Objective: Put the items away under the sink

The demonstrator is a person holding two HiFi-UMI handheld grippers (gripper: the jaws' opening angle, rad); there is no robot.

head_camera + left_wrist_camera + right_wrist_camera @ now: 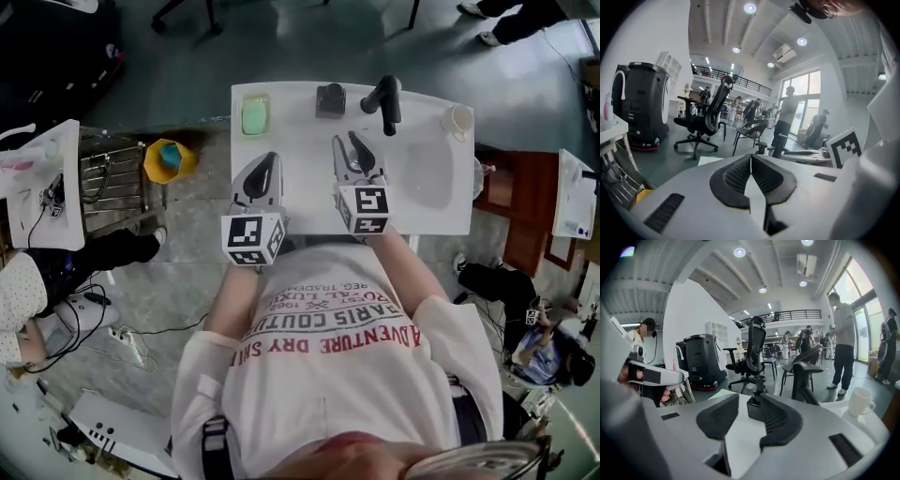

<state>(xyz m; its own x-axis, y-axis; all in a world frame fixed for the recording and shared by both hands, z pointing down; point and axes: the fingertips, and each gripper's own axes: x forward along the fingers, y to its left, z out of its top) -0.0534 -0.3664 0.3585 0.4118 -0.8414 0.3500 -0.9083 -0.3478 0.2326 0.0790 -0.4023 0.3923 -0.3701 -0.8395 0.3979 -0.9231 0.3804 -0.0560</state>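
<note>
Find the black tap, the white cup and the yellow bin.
black tap (pixel 387 98), head view, its body.
white cup (pixel 458 120), head view, its open top.
yellow bin (pixel 151 164), head view, its left wall.

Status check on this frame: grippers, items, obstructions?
Left gripper shut, empty; right gripper open, empty. Green item, dark block, white cup on counter, untouched. Nothing blocking.

the sink surface (pixel 309 187) is smooth white, faintly glossy. at its twelve o'clock edge the tap (pixel 386 101) looks matt black; the mug (pixel 458 120) at two o'clock is shiny white. the left gripper (pixel 751 158) and right gripper (pixel 749 404) have matt white plastic shells, their jaws lined with ribbed black pads (pixel 777 417). at nine o'clock, a wire rack (pixel 111 178) shows bare metal beside a glossy yellow plastic bucket (pixel 152 167).
</note>
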